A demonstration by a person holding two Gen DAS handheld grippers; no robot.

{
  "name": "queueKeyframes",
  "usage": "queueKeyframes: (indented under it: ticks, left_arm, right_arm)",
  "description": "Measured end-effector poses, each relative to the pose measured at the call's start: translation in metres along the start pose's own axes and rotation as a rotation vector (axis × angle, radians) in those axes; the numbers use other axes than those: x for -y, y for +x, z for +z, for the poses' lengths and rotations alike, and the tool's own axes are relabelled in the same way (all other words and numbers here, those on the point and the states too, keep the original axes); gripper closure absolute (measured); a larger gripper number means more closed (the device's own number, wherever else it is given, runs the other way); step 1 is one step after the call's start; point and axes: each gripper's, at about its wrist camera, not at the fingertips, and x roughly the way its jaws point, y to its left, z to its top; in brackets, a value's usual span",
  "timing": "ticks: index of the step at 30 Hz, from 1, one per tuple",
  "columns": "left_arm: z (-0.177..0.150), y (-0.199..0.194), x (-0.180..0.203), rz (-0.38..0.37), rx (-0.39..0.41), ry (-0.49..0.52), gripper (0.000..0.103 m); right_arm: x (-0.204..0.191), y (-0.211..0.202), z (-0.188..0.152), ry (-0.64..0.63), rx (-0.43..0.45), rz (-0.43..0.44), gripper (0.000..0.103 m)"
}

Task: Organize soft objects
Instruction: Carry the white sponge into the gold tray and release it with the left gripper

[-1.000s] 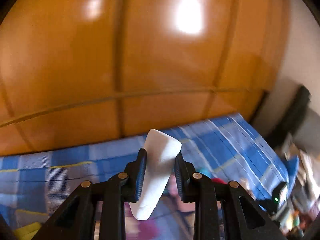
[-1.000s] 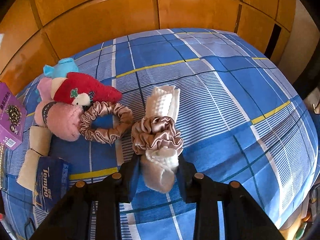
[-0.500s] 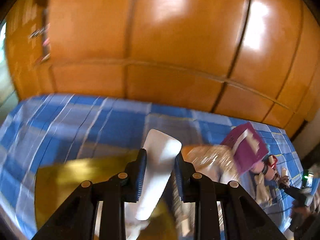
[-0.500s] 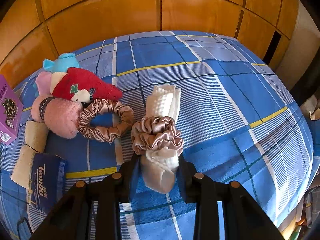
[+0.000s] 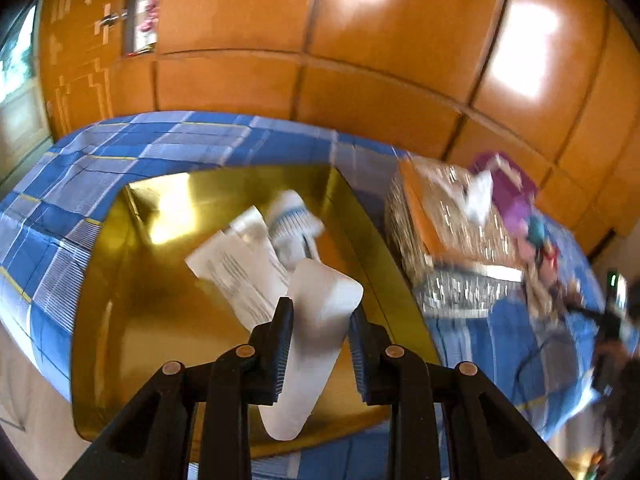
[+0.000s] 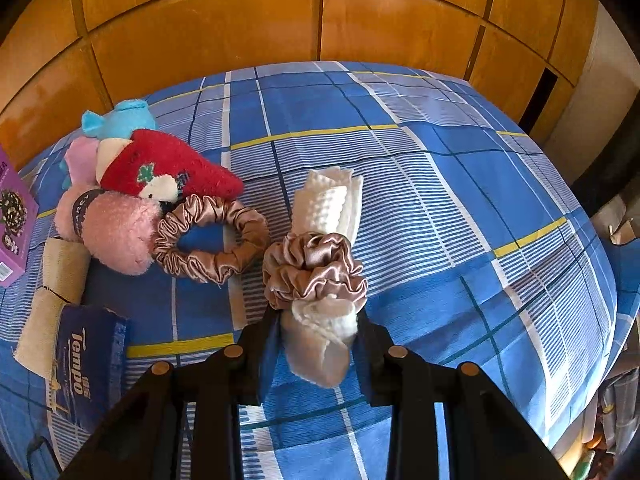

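My left gripper (image 5: 319, 334) is shut on a smooth white soft piece (image 5: 316, 332) and holds it above an open gold box (image 5: 160, 280) on the blue plaid bed. White papers and a rolled white-and-blue item (image 5: 294, 220) lie in the box. My right gripper (image 6: 316, 340) is shut on a rolled cream towel (image 6: 326, 216) ringed by a pink satin scrunchie (image 6: 316, 270), low over the bed. A second scrunchie (image 6: 212, 238) lies to its left, beside plush toys (image 6: 132, 188).
A glittery box with an orange lid (image 5: 444, 224) stands right of the gold box, with a purple box (image 5: 508, 188) behind it. In the right wrist view a Tempo tissue pack (image 6: 86, 364), beige rolls (image 6: 56, 284) and the purple box (image 6: 12, 224) lie left. Wooden panels back the bed.
My left gripper has swung left and tipped down with the white piece, from facing the wooden wall to hanging over the gold box. The right gripper has barely moved.
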Motion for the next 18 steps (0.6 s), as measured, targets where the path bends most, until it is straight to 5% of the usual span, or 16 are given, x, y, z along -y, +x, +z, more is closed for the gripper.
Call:
queueKeyframes:
  ticks: [4, 8, 14, 18]
  left_arm:
    - [-0.011, 0.012, 0.014, -0.002, -0.018, 0.052, 0.072]
    - [-0.017, 0.015, 0.018, -0.025, -0.03, 0.054, 0.052]
    - [-0.016, 0.012, 0.013, -0.031, -0.01, 0.032, 0.038]
    - [-0.012, 0.006, 0.009, -0.02, 0.018, 0.025, 0.035]
  right_arm:
    - [0.001, -0.002, 0.001, 0.008, -0.014, 0.011, 0.073]
    - [0.003, -0.004, -0.001, 0.032, -0.018, 0.039, 0.074]
    - [0.009, -0.011, -0.007, 0.077, -0.028, 0.086, 0.075]
    - [0.014, -0.018, -0.005, 0.115, -0.034, 0.104, 0.075]
